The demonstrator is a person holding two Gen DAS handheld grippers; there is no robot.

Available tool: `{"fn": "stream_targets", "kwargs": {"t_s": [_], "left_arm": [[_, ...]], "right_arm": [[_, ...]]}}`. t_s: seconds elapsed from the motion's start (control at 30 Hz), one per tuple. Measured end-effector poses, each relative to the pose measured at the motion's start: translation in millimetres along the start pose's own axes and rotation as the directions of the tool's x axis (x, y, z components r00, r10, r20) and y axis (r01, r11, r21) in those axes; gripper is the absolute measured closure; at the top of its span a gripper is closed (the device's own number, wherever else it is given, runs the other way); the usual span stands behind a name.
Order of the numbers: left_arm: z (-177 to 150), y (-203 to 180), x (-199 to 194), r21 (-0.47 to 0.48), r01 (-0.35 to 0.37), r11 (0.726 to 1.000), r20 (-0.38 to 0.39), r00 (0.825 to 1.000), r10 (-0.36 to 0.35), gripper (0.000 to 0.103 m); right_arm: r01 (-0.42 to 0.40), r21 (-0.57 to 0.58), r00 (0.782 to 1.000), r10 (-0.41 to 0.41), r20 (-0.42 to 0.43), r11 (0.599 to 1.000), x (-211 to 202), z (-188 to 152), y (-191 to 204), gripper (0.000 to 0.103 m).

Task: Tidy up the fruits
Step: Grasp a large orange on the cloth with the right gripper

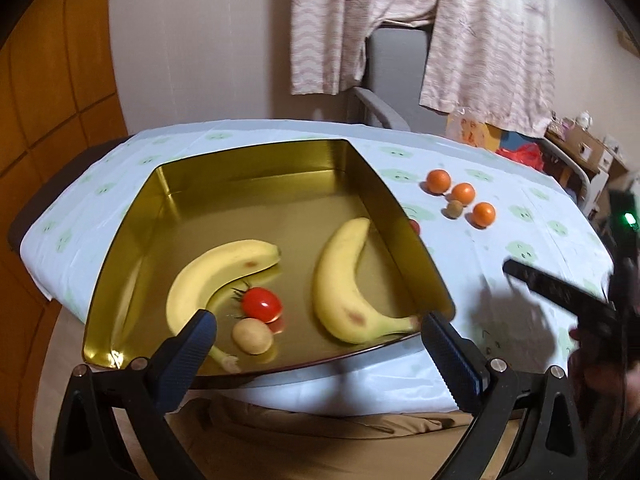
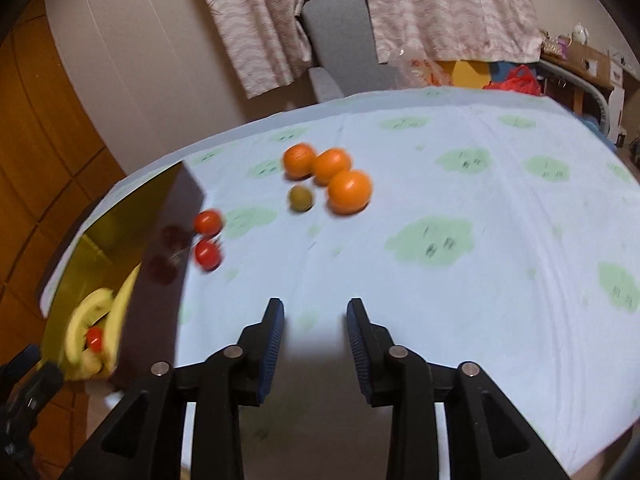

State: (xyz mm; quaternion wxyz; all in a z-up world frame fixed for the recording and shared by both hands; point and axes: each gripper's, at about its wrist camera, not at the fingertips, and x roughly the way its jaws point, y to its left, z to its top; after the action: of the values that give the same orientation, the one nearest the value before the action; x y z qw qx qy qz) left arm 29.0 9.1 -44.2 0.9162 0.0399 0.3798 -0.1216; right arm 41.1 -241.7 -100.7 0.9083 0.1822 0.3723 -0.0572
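Gold tin tray point(image 1: 256, 200) sits on the left half of the cloth-covered table point(image 2: 500, 240). It already holds two bananas point(image 1: 224, 276), one cherry tomato point(image 1: 262, 303) and a small brownish fruit point(image 1: 252, 335).

Loose fruit is still out on the cloth, right of the tray: three oranges point(image 2: 349, 192) in a tight cluster, a small green-brown fruit point(image 2: 301, 198) just beside them, and two cherry tomatoes point(image 2: 208, 255) close against the tray's outer wall.

Right gripper point(image 2: 315, 320) — jaws a little apart, nothing between them. It points over bare cloth. The oranges lie far and slightly left of its line; the tomatoes lie further left, near the tray wall. This gripper is the nearer one to all the loose fruit.

Left gripper point(image 1: 316, 322) — jaws wide apart and empty, hanging over the tray's near edge, with the right-hand banana's stem close to its right finger.

Judgement: the next pick falls to the right hand. The round fruits have no long axis, so any approach angle would do. The oranges touch one another, which leaves little finger room between them; the nearest one has open cloth on its near and right sides. The tomatoes are hemmed in by the tray wall on their left. The cloth on the right is open for moving.
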Motion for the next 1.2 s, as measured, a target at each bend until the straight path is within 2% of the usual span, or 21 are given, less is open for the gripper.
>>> {"fn": "stream_targets", "kwargs": {"t_s": [0.2, 0.53, 0.8, 1.07, 1.2], "left_arm": [[4, -8, 6, 0.007, 0.019, 1.0, -0.02, 1.0, -0.018, 0.0], [16, -7, 10, -0.004, 0.021, 1.0, -0.026, 0.999, -0.021, 0.0], [21, -10, 18, -0.005, 0.019, 1.0, -0.043, 0.999, -0.019, 0.0], [28, -23, 20, 0.017, 0.035, 0.999, -0.038, 0.999, -0.034, 0.0], [30, -25, 20, 0.021, 0.031, 0.999, -0.039, 0.999, -0.03, 0.0]], "right_arm": [[0.03, -0.01, 1.0, -0.03, 0.002, 1.0, 25, 36, -15, 0.068], [0.031, -0.034, 1.0, -0.031, 0.002, 0.999, 66, 80, -13, 0.068], [0.018, -0.082, 1.0, -0.017, 0.021, 0.996, 79, 84, -13, 0.066], [-0.025, -0.062, 1.0, 0.024, -0.019, 0.998, 89, 87, -16, 0.064], [-0.046, -0.056, 0.999, 0.046, -0.009, 0.997, 87, 85, -17, 0.064]]}}
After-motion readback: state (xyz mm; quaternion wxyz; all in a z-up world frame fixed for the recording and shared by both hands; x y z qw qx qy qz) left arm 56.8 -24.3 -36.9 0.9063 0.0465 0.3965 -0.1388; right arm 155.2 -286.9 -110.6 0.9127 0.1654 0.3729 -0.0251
